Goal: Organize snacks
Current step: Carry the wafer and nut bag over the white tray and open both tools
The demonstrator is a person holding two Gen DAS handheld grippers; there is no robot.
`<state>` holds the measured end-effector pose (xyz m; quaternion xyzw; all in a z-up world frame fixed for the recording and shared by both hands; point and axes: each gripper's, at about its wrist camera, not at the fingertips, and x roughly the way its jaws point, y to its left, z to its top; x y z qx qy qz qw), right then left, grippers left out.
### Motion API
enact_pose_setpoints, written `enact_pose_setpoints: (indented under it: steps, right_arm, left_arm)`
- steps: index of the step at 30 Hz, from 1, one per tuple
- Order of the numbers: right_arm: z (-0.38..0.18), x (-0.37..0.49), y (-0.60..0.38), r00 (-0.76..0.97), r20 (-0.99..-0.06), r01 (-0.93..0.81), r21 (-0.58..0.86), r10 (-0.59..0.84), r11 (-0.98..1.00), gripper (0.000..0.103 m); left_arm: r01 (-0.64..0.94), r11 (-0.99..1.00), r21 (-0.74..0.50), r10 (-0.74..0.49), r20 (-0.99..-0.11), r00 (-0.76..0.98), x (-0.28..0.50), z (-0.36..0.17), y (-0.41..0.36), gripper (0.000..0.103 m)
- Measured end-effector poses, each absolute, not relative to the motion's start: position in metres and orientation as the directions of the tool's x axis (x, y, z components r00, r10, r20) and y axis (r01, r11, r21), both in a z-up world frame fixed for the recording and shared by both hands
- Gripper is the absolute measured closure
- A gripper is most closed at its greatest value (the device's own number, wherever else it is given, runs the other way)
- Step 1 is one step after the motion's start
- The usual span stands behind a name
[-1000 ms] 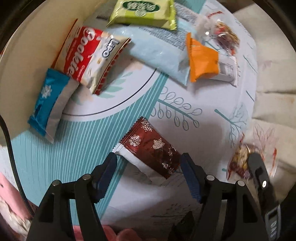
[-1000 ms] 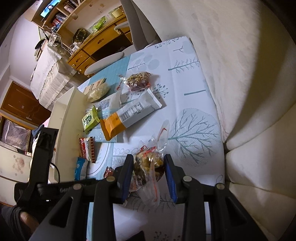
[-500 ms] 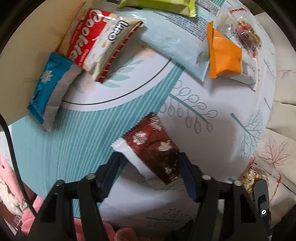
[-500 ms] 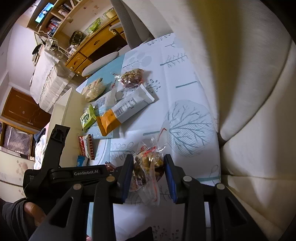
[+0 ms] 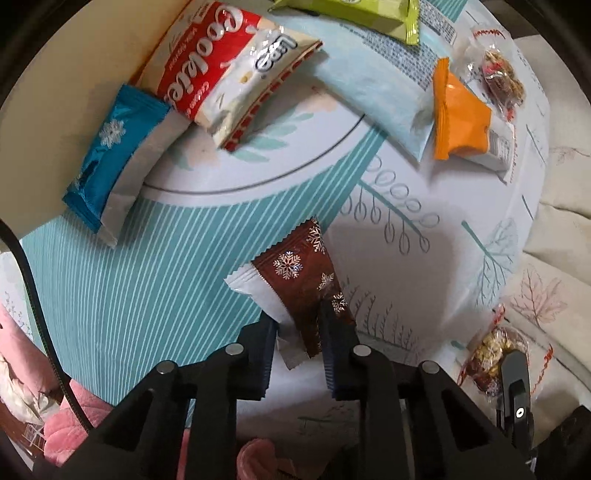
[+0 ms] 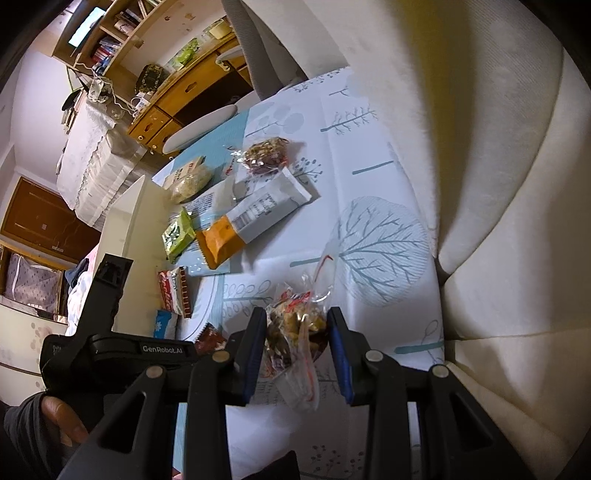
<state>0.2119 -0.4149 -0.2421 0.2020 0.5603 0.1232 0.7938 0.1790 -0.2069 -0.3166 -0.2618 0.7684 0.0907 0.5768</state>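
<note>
The left gripper (image 5: 297,332) is closing its jaws on a maroon snowflake wrapper (image 5: 303,280), and the blue pads are already squeezing the crinkly foil near its lower end, with the white serrated flap sticking out to the left. The right gripper (image 6: 297,347) is clamped tight on a clear bag of mixed nuts (image 6: 295,328), a lumpy, shiny plastic bag with red print and a loose twisted tail poking up. Both sit on a tablecloth (image 5: 147,280) printed with teal stripes, leaves and trees, smooth and flat. Open room: the striped patch left of the maroon pack is bare, and so is the tree-print stretch between the nut bag and the cloth's far edge. The table butts right up against a cream cushioned sofa (image 6: 498,184) on one side, so no slack there. Along the other side stands a cream box wall (image 6: 136,221), and a blue snowflake pack (image 5: 110,158) and a red cookie bag (image 5: 221,74) lean right against it. Further up it's crowded: a green packet (image 5: 354,11), a pale blue pouch (image 5: 376,92), an orange-and-white bar (image 5: 458,122) overlapping the pouch, and a second nut bag (image 6: 267,155) just beyond.
</note>
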Motion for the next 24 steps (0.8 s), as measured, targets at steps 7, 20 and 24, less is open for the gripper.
enact_pose_setpoints:
  steps: [7, 20, 24]
  right_arm:
    - [-0.225, 0.204, -0.395, 0.359, -0.838, 0.002, 0.442, 0.412, 0.897, 0.069]
    - [-0.193, 0.189, -0.341, 0.408, -0.817, -0.034, 0.432, 0.407, 0.901, 0.069]
    - [-0.182, 0.185, -0.318, 0.422, -0.809, -0.047, 0.432, 0.41, 0.901, 0.069]
  left_arm:
    - [-0.495, 0.841, -0.218, -0.338, -0.926, -0.168, 0.163, -0.301, -0.185, 0.085]
    - [-0.235, 0.919, -0.317, -0.34, -0.938, -0.063, 0.137, -0.22, -0.153, 0.086]
    - [-0.123, 0.945, -0.303, -0.305, -0.952, -0.005, 0.138, -0.185, -0.139, 0.086]
